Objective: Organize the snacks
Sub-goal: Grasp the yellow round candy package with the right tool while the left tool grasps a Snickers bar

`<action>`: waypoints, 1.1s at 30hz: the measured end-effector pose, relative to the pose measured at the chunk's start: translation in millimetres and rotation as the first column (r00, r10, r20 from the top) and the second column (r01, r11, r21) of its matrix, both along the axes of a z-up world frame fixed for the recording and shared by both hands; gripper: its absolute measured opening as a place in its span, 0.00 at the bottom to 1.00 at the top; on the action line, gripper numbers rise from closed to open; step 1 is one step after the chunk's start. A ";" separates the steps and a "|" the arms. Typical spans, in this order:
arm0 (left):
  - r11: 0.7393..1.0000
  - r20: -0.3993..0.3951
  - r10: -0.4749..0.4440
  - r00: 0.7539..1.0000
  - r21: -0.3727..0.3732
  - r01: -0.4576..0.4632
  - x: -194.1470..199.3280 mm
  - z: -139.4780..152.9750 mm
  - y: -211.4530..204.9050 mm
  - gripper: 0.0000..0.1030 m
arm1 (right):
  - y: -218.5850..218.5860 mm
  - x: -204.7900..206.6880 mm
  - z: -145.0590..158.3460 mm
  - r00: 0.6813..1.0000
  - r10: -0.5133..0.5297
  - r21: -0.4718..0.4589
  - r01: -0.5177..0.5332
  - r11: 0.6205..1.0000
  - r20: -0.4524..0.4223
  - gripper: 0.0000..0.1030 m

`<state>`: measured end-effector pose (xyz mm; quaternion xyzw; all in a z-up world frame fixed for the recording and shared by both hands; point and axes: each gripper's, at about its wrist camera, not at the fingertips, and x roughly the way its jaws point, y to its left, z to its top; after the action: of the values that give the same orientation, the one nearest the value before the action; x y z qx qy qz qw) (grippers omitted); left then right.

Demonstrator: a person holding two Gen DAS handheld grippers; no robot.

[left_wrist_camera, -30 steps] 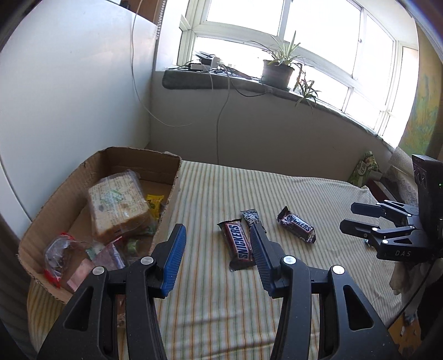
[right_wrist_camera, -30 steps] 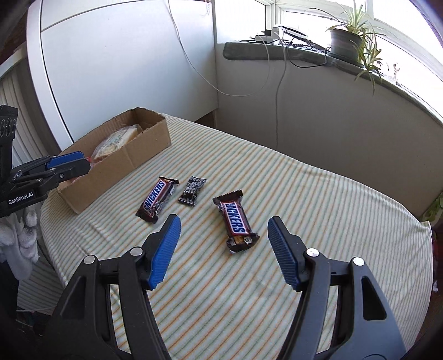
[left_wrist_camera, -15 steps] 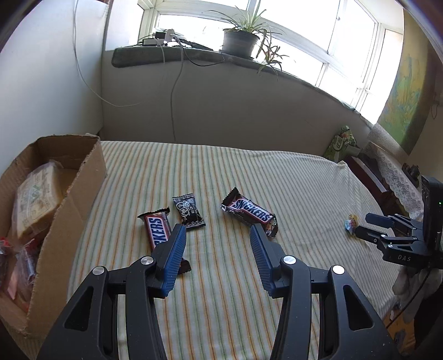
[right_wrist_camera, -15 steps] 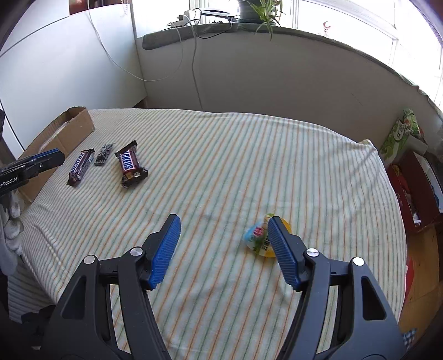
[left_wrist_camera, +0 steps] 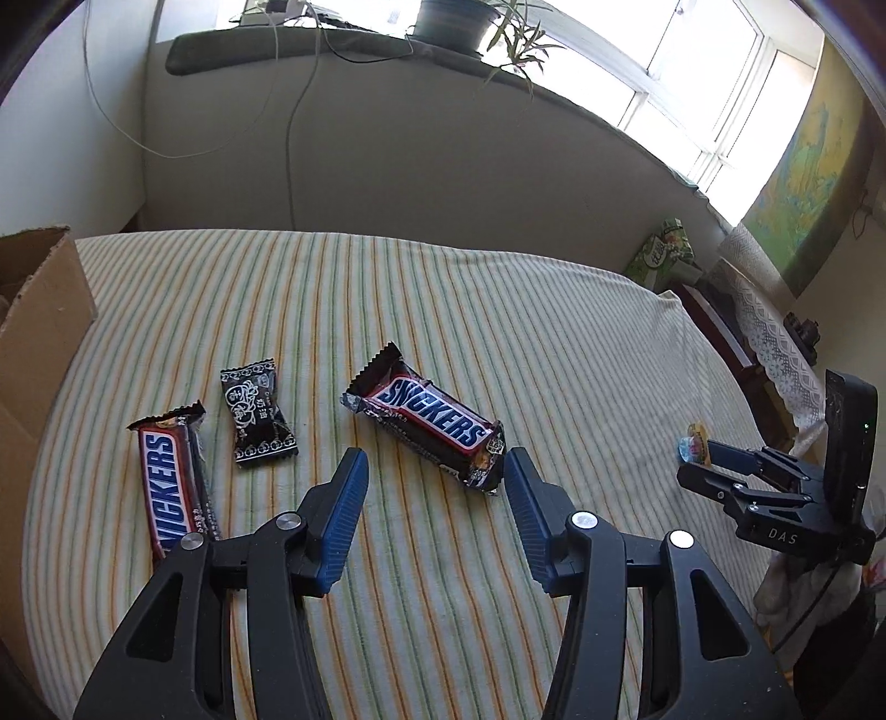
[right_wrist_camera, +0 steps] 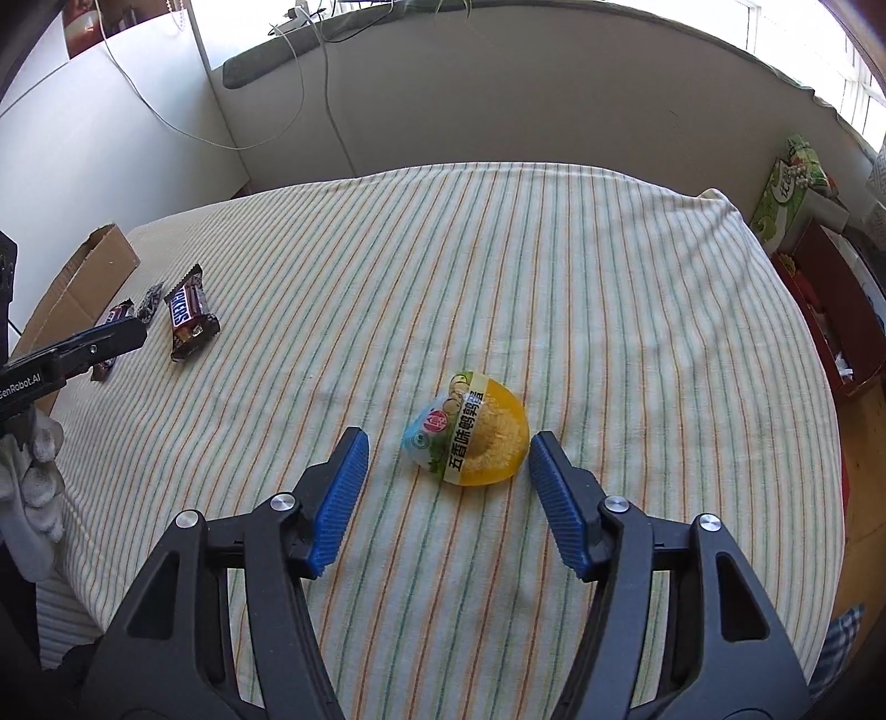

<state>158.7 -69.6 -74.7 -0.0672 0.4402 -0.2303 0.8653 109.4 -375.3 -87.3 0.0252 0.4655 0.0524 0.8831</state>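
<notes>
The left gripper (left_wrist_camera: 432, 468) is seen low over a striped bed sheet (left_wrist_camera: 498, 310), its blue-padded jaws apart and widening, with only bare sheet between the pads. Just past the fingertips a Snickers bar (left_wrist_camera: 429, 416) lies flat and slanted, its nearer crimped end close beside the right-hand pad but not pressed by it. Left of that, a small black candy packet (left_wrist_camera: 256, 412) is laid flat, and further left a second Snickers bar (left_wrist_camera: 170, 481) runs lengthwise toward the camera, its near end hidden behind the gripper's arm. At the left edge the wall of a cardboard box (left_wrist_camera: 41, 332) is seen, standing on the sheet, apart from the three wrappers.

The right gripper (right_wrist_camera: 447, 450) is held over the sheet's right-hand part, its jaws apart and narrowing. A round yellow snack packet with Chinese lettering (right_wrist_camera: 468, 435) rests on the sheet between the two pads, nearer the right-hand one; neither pad is seen pressing on it. The packet lies well apart from the three wrappers, which are seen small at far left in this view.

Beyond the bed, a window ledge with a potted plant (left_wrist_camera: 459, 19) is seen.
</notes>
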 end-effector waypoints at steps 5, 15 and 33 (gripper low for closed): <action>0.998 -0.060 0.020 0.998 -0.054 -0.023 19.6 -9.4 -1.3 0.55 | 9.9 11.2 -4.5 1.000 0.021 -0.035 -0.021 0.999 0.004 0.59; 0.994 -0.014 0.008 1.000 0.110 -0.006 24.2 -14.0 -37.4 0.55 | 9.3 12.5 -7.5 0.999 0.022 -0.072 -0.020 0.997 0.025 0.41; 0.995 0.047 0.016 0.999 0.096 -0.020 15.8 -6.6 -29.9 0.31 | 2.9 -0.7 -0.1 0.998 0.009 -0.064 -0.005 0.998 0.067 0.31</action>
<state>174.5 -99.4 -81.3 -0.0241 0.4302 -0.2024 0.8794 108.7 -372.4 -87.4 -0.0065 0.4372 0.0416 0.8984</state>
